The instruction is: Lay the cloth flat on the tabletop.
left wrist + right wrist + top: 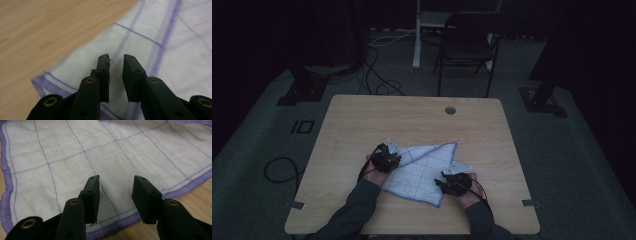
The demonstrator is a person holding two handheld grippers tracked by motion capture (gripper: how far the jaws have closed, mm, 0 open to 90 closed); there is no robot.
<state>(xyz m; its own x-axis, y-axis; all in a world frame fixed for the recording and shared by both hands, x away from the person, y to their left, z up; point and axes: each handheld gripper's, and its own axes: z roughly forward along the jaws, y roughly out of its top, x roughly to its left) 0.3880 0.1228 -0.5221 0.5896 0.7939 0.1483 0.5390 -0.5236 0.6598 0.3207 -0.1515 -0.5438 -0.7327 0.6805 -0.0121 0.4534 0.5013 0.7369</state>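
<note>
A white cloth [419,172] with a purple hem and thin purple grid lines lies partly folded on the wooden table [387,115], near its front. My left gripper [393,160] is at the cloth's left corner. In the left gripper view its jaws [116,58] stand a narrow gap apart above the cloth [175,50], with nothing between them. My right gripper [441,180] is at the cloth's lower right edge. The right gripper view has its jaws [116,181] wider apart over the hem of the cloth [112,150], gripping nothing.
A round cable hole [450,110] sits near the table's far edge. Behind the table stands a dark folding chair [467,40] next to a white post [417,35]. Cables [279,170] lie on the grey floor to the left.
</note>
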